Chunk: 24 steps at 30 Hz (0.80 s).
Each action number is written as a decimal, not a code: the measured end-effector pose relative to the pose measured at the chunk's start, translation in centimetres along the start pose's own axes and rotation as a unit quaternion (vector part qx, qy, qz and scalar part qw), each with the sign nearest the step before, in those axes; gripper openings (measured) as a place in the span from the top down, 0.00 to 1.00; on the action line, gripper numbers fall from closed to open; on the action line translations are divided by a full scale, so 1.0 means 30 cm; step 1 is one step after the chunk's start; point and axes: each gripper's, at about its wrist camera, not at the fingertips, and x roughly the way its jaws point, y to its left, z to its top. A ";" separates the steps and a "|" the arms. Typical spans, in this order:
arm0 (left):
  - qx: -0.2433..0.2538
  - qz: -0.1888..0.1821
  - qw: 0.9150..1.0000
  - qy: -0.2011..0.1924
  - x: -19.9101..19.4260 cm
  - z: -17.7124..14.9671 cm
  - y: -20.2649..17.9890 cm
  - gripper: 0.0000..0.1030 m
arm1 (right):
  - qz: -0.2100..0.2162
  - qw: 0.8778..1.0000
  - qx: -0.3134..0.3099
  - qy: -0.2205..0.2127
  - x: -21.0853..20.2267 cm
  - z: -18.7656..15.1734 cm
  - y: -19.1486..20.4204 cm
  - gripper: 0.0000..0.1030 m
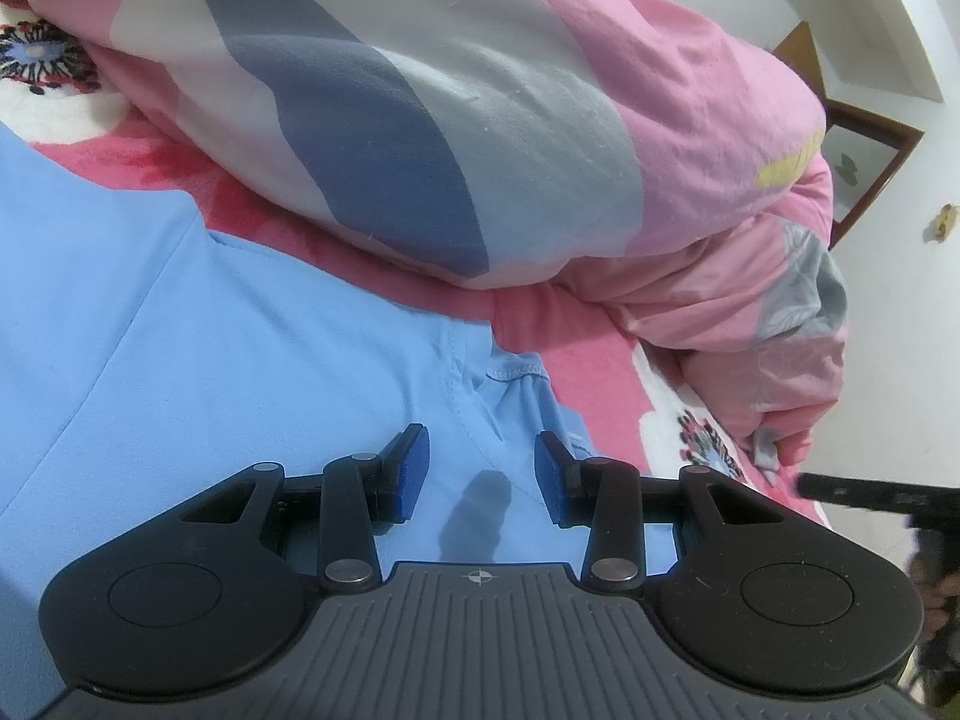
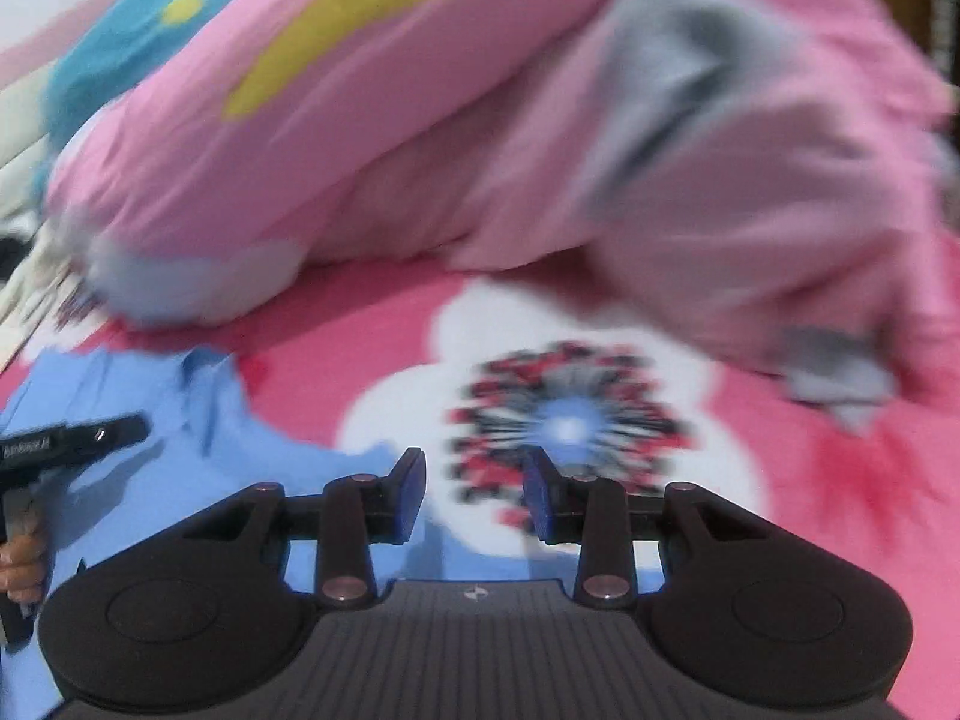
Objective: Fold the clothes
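Light-blue smooth-knit garment (image 1: 198,324) spread flat on the pink flower-print bed sheet (image 2: 372,324), just in front of a bulky pink, white and grey-blue quilt (image 1: 420,108). Left gripper (image 1: 480,474) over the blue cloth — jaws part-open, nothing between the blue pads. Right gripper (image 2: 474,495) above the garment's edge — likewise apart, empty, view blurred.
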 end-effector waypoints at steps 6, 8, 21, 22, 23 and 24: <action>-0.001 -0.002 1.000 0.000 -0.001 0.002 0.004 0.63 | 0.081 0.996 0.015 0.033 0.171 0.012 0.009 0.64; -0.001 -0.002 1.000 0.000 -0.002 0.002 0.005 0.63 | 0.089 0.995 0.018 0.038 0.192 -0.003 0.022 0.98; -0.003 -0.003 1.000 -0.001 -0.009 0.001 0.010 0.63 | 0.010 0.997 0.047 -0.062 0.185 -0.051 -0.007 0.70; -0.004 -0.003 1.000 -0.001 -0.009 0.000 0.010 0.63 | 0.017 0.995 0.074 -0.070 0.165 -0.048 -0.034 0.59; -0.003 -0.002 1.000 -0.001 -0.009 0.000 0.009 0.63 | 0.019 0.992 0.090 -0.088 0.123 -0.045 -0.063 0.60; -0.003 -0.002 1.000 -0.001 -0.009 0.000 0.009 0.63 | 0.022 0.988 0.106 -0.105 0.080 -0.042 -0.091 0.59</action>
